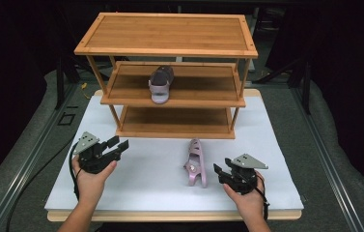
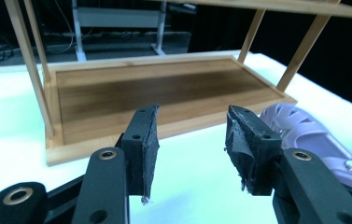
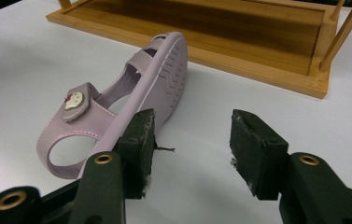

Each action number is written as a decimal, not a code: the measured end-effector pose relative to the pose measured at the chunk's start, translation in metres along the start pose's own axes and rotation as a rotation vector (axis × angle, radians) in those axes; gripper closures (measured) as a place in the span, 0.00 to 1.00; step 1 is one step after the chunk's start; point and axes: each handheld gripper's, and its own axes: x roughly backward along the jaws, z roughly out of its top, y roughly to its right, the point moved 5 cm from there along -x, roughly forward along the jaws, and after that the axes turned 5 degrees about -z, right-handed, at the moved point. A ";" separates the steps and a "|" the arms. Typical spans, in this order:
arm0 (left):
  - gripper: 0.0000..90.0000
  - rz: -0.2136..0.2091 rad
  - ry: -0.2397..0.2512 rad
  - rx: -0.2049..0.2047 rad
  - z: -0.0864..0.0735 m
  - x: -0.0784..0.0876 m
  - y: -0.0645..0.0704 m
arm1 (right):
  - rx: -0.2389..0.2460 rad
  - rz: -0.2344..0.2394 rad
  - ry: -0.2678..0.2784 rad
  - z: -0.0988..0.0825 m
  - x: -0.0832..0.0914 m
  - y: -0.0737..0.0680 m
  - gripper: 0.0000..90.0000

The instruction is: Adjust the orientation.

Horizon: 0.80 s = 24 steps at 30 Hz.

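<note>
A pale purple child's sandal (image 1: 195, 163) lies on its side on the white table top, just in front of the wooden rack (image 1: 170, 48). Its sole faces the right gripper, and a small badge sits on its strap (image 3: 74, 101). A second matching sandal (image 1: 161, 85) stands on the rack's middle shelf. My right gripper (image 1: 219, 171) is open, a little right of the lying sandal (image 3: 131, 102) and not touching it. My left gripper (image 1: 117, 144) is open at the table's left and holds nothing; past its right jaw appears the lying sandal (image 2: 313, 135).
The rack has three shelves; its top shelf (image 1: 170, 31) and bottom shelf (image 1: 175, 123) are bare. Thin wooden posts (image 2: 31, 65) stand at its corners. The white board (image 1: 146, 179) ends at a wooden edge near the person's forearms.
</note>
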 end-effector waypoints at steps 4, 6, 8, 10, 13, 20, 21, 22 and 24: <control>0.59 0.003 -0.012 -0.005 -0.002 -0.001 -0.001 | -0.002 0.013 0.010 0.001 0.001 -0.004 0.61; 0.59 -0.004 -0.008 0.002 -0.003 0.000 -0.001 | 0.006 0.020 0.011 0.001 0.000 -0.007 0.62; 0.59 -0.009 -0.015 0.011 -0.003 -0.001 -0.002 | 0.015 0.013 0.009 0.002 -0.001 -0.010 0.63; 0.59 -0.007 -0.015 0.010 -0.004 -0.001 -0.001 | 0.017 0.023 -0.002 0.002 -0.002 -0.013 0.64; 0.59 -0.014 -0.014 0.013 -0.003 -0.001 0.000 | 0.018 0.032 -0.007 0.002 -0.004 -0.016 0.64; 0.59 -0.020 -0.025 0.011 -0.005 -0.003 0.001 | 0.037 0.036 -0.021 0.002 -0.008 -0.022 0.73; 0.59 -0.019 -0.023 0.013 -0.005 -0.003 0.001 | 0.035 0.043 -0.021 0.002 -0.009 -0.023 0.74; 0.59 -0.020 -0.023 0.014 -0.005 -0.003 0.001 | 0.037 0.048 -0.018 0.003 -0.009 -0.023 0.75; 0.59 -0.019 -0.021 0.018 -0.005 -0.003 0.001 | 0.035 0.049 -0.015 0.003 -0.009 -0.024 0.76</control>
